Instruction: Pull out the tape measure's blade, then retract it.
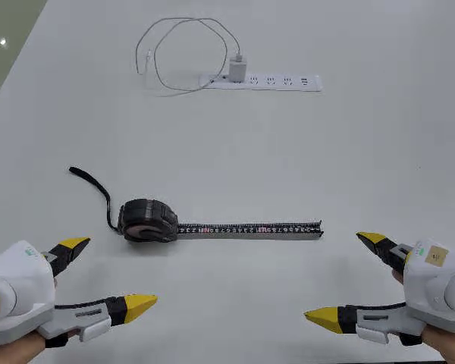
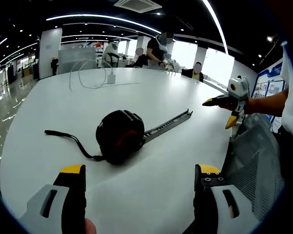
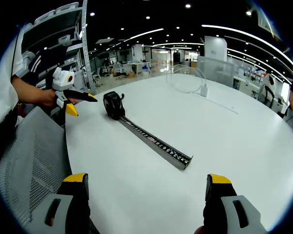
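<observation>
Near edge, head view: left gripper (image 1: 114, 273) and right gripper (image 1: 335, 274) sit low over the white table (image 1: 364, 152), both cut off by the frame's bottom. Only slivers of the holding hands show. Each has its yellow-tipped jaws spread wide, with nothing between them and nothing touched.

Between and just beyond them lies the tape measure (image 1: 148, 221). Its dark case sits nearer the left gripper, and the blade (image 1: 250, 228) is drawn out flat on the table toward the right gripper's side. Blade markings are too small to read. A black wrist strap (image 1: 95, 186) trails from the case's far-left side.

The left gripper view looks at the case head-on, and the case hides where the blade leaves it. The right gripper view shows the blade's end hook (image 3: 185, 161) closest. Each gripper view catches the other gripper held in a hand off the table edge, and grey mesh (image 3: 29, 161) below that edge.

Far side: a white power strip (image 1: 269, 80) with a charger (image 1: 237, 68) plugged in and a looped white cable (image 1: 174, 45). The left gripper view adds people beyond the table, indistinct.
</observation>
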`<state>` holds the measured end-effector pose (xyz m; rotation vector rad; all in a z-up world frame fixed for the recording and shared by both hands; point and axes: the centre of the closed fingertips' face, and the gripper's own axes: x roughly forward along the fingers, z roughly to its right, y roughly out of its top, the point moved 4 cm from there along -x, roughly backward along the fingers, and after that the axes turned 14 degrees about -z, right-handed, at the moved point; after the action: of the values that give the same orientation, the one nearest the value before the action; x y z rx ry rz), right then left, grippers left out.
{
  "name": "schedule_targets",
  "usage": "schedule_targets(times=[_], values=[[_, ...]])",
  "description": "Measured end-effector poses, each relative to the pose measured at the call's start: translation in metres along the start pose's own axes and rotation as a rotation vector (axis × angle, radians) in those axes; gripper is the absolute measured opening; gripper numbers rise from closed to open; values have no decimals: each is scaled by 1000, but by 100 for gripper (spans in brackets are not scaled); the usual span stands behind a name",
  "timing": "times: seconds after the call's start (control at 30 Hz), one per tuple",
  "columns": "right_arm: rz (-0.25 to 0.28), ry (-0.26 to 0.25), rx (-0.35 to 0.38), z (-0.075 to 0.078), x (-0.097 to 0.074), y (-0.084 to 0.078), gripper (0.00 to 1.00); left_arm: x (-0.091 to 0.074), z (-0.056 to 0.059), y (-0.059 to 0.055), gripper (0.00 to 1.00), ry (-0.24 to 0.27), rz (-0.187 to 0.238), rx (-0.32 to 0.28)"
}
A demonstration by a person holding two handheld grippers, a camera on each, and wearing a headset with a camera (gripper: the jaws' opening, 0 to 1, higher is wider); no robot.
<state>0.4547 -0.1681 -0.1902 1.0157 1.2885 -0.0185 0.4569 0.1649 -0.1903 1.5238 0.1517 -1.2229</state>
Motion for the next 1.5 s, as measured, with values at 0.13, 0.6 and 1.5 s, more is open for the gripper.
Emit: schedule_targets(times=[0.13, 0.6, 1.5], values=[[1, 1, 2, 2, 1, 0, 99, 5, -1, 2, 90, -1, -6, -5], [22, 7, 31, 11, 2, 4, 98, 23, 2, 21, 89, -21, 11, -36], [-3, 24, 9, 18, 9, 8, 91, 35, 2, 33, 87, -20, 44, -90]])
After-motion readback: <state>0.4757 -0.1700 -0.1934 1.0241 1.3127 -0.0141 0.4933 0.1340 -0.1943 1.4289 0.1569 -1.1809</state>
